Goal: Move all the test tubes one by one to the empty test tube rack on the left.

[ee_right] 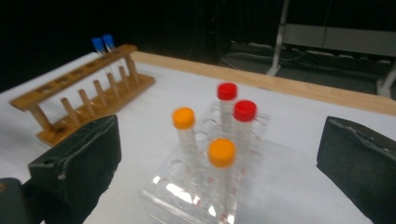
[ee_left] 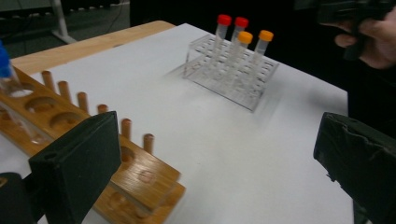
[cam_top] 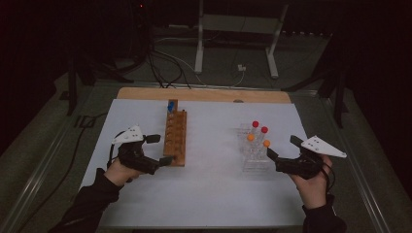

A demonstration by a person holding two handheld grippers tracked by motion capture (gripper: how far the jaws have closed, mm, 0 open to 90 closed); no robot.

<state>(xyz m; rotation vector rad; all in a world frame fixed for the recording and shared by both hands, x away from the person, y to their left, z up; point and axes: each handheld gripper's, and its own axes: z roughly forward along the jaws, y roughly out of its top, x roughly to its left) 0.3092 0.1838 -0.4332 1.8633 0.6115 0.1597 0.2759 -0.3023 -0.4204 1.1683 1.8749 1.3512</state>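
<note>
Left gripper point(cam_top: 156, 149): held in the person's left hand point(cam_top: 118, 171) at the near end of the wooden rack point(cam_top: 175, 138); jaws stand wide, nothing between them. In the left gripper view one pad sits just in front of the rack's near end; touching or not, cannot tell.
Right gripper point(cam_top: 282, 149): in the right hand point(cam_top: 313, 183), just right of the clear rack point(cam_top: 253, 153); jaws wide and empty, pointing toward that rack.
Wooden rack: lies lengthwise on the white sheet point(cam_top: 209, 194), left of centre, a row of round holes on top and pegs along one side.
Blue-capped tubes point(ee_right: 103, 43): two, upright in the far end of the wooden rack.
Clear rack: right of centre on the sheet, well apart from the wooden one.
Red-capped tubes point(ee_right: 236, 102): two, upright at the far side of the clear rack.
Orange-capped tubes point(ee_right: 202, 135): two, upright, nearer the right gripper; in the right gripper view they stand between its jaws but farther off, untouched.
Desk point(cam_top: 204, 94): wooden edge shows beyond the sheet's far side.
</note>
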